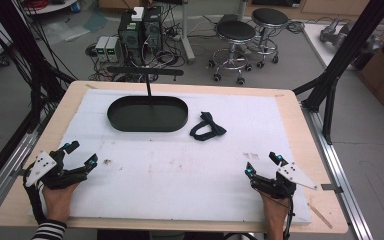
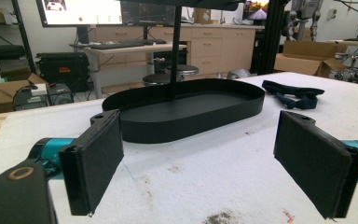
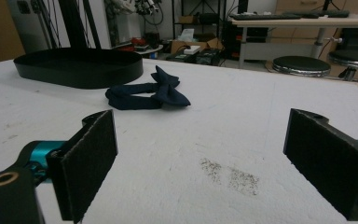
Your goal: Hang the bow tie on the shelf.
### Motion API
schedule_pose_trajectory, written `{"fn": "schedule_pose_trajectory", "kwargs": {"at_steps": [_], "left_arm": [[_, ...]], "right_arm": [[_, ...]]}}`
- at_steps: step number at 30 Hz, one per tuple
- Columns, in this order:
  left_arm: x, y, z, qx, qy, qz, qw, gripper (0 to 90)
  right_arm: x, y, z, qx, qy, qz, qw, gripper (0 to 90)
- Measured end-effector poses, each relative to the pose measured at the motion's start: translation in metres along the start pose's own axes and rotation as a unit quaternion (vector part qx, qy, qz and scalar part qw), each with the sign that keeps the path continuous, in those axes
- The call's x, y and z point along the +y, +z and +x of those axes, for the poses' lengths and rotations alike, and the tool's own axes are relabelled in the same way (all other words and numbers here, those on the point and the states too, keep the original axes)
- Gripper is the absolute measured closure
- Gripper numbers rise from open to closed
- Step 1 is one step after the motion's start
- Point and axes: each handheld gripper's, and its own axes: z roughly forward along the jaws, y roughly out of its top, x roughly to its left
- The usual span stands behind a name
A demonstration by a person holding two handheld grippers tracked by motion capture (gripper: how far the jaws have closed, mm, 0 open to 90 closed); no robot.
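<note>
bow tie (image 1: 207,127), dark blue with its strap looped, lies flat on the white pad (image 1: 180,170) that covers the table (image 1: 290,107). it sits toward the far edge of the pad, slightly right of centre, just beside the right end of the black oval tray (image 1: 147,114) and apart from it. in the right gripper view the bow tie (image 3: 147,95) appears ahead and left of the jaws, with the tray (image 3: 77,67) behind it to the left.

tray: stands near the far edge of the pad, left of centre. a thin black post rises from behind it. in the left gripper view the tray (image 2: 186,114) lies straight ahead of the jaws.

left gripper (image 1: 82,155): rests at the near left corner of the pad, held by a hand in a striped sleeve. jaws stand wide apart. nothing is between the pads (image 2: 95,161).

right gripper (image 1: 264,164): rests near the near right corner of the pad. jaws stand wide apart. nothing is between the pads (image 3: 86,165); a smudge of dark specks marks the bare pad between them.

both grippers are well apart from the bow tie and the tray.
</note>
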Motion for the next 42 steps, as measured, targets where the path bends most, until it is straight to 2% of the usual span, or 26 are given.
{"fn": "schedule_pose_trajectory", "kwargs": {"at_steps": [4, 7, 11, 20, 25, 29, 30, 32, 33, 35, 42], "left_arm": [[0.000, 0.000, 0.000, 0.000, 0.001, 0.000, 1.0000, 16.0], [0.000, 0.000, 0.000, -0.001, 0.001, 0.003, 1.0000, 16.0], [0.000, 0.000, 0.000, -0.004, 0.001, 0.001, 1.0000, 15.9], [0.000, 0.000, 0.000, -0.003, 0.003, 0.001, 1.0000, 15.9], [0.000, 0.000, 0.000, -0.003, 0.003, 0.001, 1.0000, 15.9], [0.000, 0.000, -0.001, -0.002, 0.003, 0.001, 1.0000, 15.9], [0.000, 0.000, 0.000, -0.003, 0.004, 0.001, 1.0000, 15.9], [0.000, 0.000, 0.000, -0.003, 0.001, 0.001, 1.0000, 15.9], [0.000, 0.000, 0.000, -0.003, 0.001, 0.001, 1.0000, 15.9], [0.000, 0.000, 0.000, -0.003, 0.003, 0.001, 1.0000, 15.9], [0.000, 0.000, 0.000, -0.003, 0.003, 0.002, 1.0000, 16.0]], "right_arm": [[0.000, 0.000, -0.001, 0.001, 0.001, 0.000, 1.0000, 8.7], [0.000, 0.000, 0.000, -0.009, -0.001, -0.002, 1.0000, 8.7], [0.000, 0.000, 0.002, -0.011, -0.013, 0.000, 0.9999, 8.7], [0.000, 0.000, 0.001, -0.011, 0.001, 0.001, 0.9999, 8.7], [0.000, 0.001, 0.003, -0.004, -0.019, 0.002, 0.9998, 8.7], [0.002, 0.003, 0.003, 0.000, -0.020, 0.013, 0.9997, 8.7], [0.003, 0.003, 0.003, -0.001, -0.012, 0.032, 0.9994, 8.7], [0.004, 0.004, 0.002, -0.001, -0.008, 0.042, 0.9991, 8.7], [0.006, 0.006, 0.000, 0.003, 0.002, 0.048, 0.9988, 8.7], [0.009, 0.007, -0.002, 0.005, 0.001, 0.048, 0.9989, 8.7], [0.049, 0.008, -0.006, 0.017, 0.005, 0.043, 0.9989, 8.7]]}}
